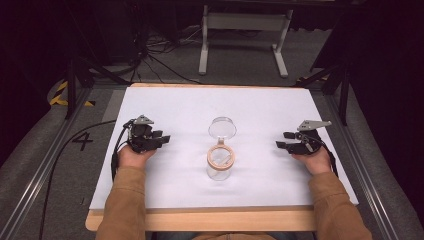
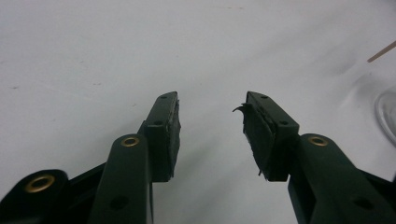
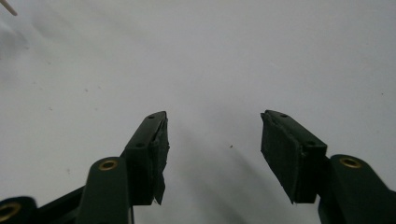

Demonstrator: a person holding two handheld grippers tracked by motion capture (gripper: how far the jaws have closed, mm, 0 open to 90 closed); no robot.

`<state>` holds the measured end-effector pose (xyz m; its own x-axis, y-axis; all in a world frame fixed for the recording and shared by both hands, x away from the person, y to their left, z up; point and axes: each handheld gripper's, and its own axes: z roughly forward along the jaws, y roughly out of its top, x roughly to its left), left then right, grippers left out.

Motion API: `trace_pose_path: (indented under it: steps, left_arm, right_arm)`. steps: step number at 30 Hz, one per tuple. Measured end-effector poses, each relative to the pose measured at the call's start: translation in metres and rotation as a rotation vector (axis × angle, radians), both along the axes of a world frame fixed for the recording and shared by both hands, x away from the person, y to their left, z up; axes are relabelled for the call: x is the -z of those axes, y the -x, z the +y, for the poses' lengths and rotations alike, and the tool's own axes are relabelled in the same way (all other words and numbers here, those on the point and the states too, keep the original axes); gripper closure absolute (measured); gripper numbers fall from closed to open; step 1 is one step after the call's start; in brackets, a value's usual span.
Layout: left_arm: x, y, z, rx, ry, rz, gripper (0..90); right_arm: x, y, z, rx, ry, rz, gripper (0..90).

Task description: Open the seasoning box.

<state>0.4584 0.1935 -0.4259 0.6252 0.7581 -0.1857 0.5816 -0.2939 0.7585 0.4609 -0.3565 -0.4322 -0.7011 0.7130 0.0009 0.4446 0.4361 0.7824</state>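
From the high view I see my left gripper (image 1: 159, 138) at centre-left, jaws spread and holding nothing, resting over the white paper-covered table (image 1: 175, 107). My right gripper (image 1: 283, 141) sits at centre-right, equally parted and empty. Between them, mid-frame, stands a clear glass jar (image 1: 220, 161) with a pale wooden ring at its mouth; a round transparent lid (image 1: 222, 127) lies just beyond it.

In the left gripper view, the black jaws stand wide apart over smooth white paper, their rubber pads (image 2: 173, 135) frayed at the edges.

In the right gripper view, the jaws gape wider still above bare white surface, clasping nothing.
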Motion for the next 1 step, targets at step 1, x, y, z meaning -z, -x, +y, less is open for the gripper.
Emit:
trace_pose_path:
  steps: [1]
  left_arm:
    - [0.0, 0.0, 0.0, 0.0, 0.0, 0.0, 55.1]
  right_arm:
    - [-0.0005, 0.0004, 0.0008, 0.003, 0.0, -0.005, 41.4]
